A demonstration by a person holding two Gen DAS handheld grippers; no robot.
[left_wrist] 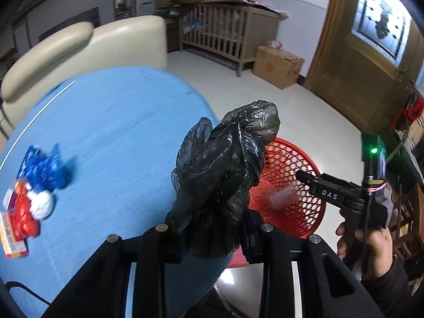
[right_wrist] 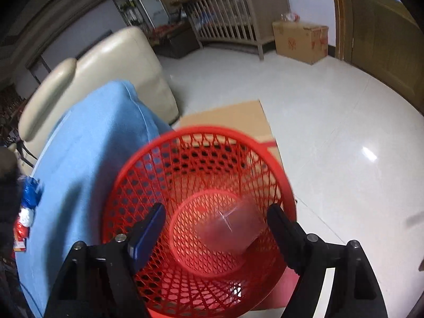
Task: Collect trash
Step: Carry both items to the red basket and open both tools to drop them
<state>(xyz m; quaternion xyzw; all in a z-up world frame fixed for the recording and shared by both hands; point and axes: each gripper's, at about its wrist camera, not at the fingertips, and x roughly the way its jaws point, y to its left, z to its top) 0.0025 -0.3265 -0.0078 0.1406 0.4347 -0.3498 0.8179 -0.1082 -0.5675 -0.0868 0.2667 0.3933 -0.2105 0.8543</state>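
Observation:
My left gripper [left_wrist: 212, 228] is shut on a crumpled black plastic bag [left_wrist: 225, 169] and holds it above the edge of the blue-covered table [left_wrist: 119, 122]. The red mesh basket [right_wrist: 201, 143] stands on the floor beside the table; it also shows in the left wrist view [left_wrist: 294, 175]. My right gripper [right_wrist: 216, 220] is open above the basket's mouth. A clear plastic cup [right_wrist: 233, 228], blurred, is inside the basket below the open jaws. The right gripper also shows in the left wrist view [left_wrist: 310, 180]. More trash [left_wrist: 31, 198] lies on the table's left: blue, red and white wrappers and a small box.
A cream armchair [left_wrist: 87, 47] stands behind the table. A flat cardboard sheet [right_wrist: 233, 116] lies under the basket. A wooden crib [left_wrist: 220, 31] and a cardboard box [left_wrist: 278, 66] stand by the far wall. A wooden door [left_wrist: 357, 79] is at the right.

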